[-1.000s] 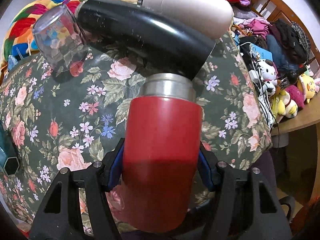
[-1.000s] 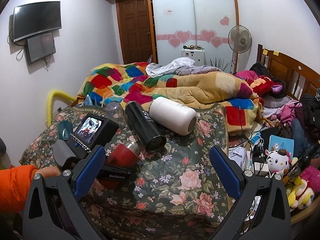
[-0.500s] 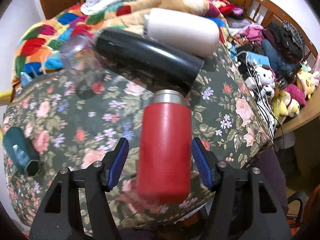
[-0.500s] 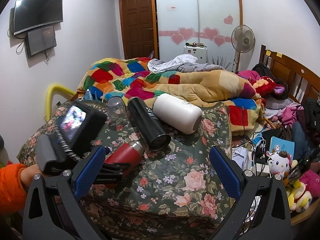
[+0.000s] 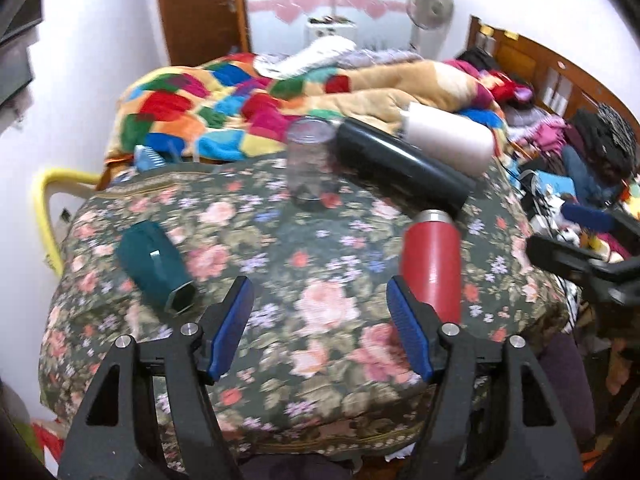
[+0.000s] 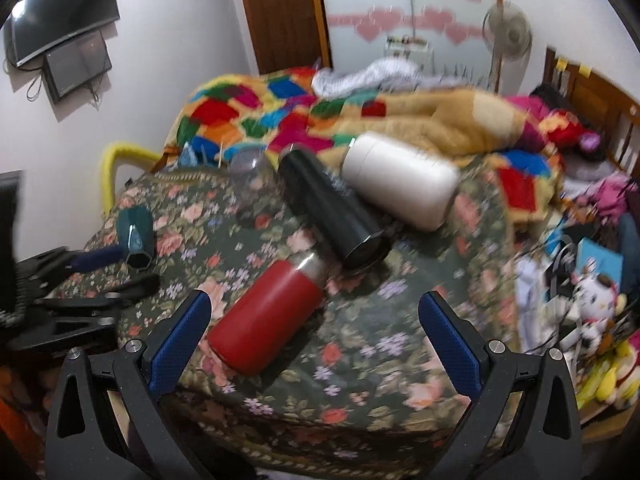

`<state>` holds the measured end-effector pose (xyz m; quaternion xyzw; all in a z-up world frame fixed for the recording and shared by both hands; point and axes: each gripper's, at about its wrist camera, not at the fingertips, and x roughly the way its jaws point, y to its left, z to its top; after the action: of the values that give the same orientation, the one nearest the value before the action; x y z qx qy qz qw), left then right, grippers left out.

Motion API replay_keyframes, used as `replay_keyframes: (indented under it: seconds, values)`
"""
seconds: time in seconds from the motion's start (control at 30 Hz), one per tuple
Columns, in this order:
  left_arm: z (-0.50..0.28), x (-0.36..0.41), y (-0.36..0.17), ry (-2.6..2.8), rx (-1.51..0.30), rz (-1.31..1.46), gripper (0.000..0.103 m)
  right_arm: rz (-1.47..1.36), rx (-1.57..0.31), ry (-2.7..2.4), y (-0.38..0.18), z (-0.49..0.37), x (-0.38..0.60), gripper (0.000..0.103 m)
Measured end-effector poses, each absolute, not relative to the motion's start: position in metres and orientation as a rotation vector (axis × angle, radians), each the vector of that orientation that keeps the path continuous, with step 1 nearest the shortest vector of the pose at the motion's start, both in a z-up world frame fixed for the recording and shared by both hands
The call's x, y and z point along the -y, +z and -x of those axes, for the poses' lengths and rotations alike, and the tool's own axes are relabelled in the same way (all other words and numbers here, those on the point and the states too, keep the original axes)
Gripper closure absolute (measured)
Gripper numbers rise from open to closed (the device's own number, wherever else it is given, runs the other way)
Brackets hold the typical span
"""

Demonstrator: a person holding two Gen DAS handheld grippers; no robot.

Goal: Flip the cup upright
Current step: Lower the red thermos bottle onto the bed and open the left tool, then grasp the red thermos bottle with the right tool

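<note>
Floral tablecloth (image 6: 400,312) carries five vessels. Landmark: red cup (image 6: 272,312), on its side, steel neck pointing at the black flask's (image 6: 332,208) mouth, so not yet flipped. Beyond the flask lies a white bottle (image 6: 400,178). Clear glass (image 5: 310,160) stands upright behind-left of red cup; teal cup (image 5: 154,264) lies well left. Left gripper (image 5: 320,328) is spread wide and empty, red cup just outside its right finger. Right gripper (image 6: 316,332) is also wide, red cup between its fingers, probably lining up a grasp.

My tongs (image 5: 320,320) are black with blue pads (image 5: 230,326). The counter (image 5: 320,380) wears a dark green cloth of pink roses. On it lie a red cup (image 6: 266,318) with a steel neck, a black flask (image 6: 332,208), a cream bottle (image 6: 400,180) and a teal cup (image 5: 154,264). The quilt (image 5: 192,112) is patchwork in many colours.
</note>
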<state>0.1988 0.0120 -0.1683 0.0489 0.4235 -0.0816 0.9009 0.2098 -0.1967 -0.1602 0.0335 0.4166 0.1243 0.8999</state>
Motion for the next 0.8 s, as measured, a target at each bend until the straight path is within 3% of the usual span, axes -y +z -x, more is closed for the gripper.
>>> replay_keyframes:
  seconds: [0.23, 0.8]
  values:
    - [-0.173, -0.036, -0.172, -0.092, -0.824, -0.047, 0.035, -0.197, -1.078, 0.313, -0.207, -0.247, 0.18, 0.019]
    - [-0.163, -0.054, -0.191, -0.035, -0.838, 0.076, 0.035, -0.307, -1.266, 0.342, -0.255, -0.294, 0.154, 0.032]
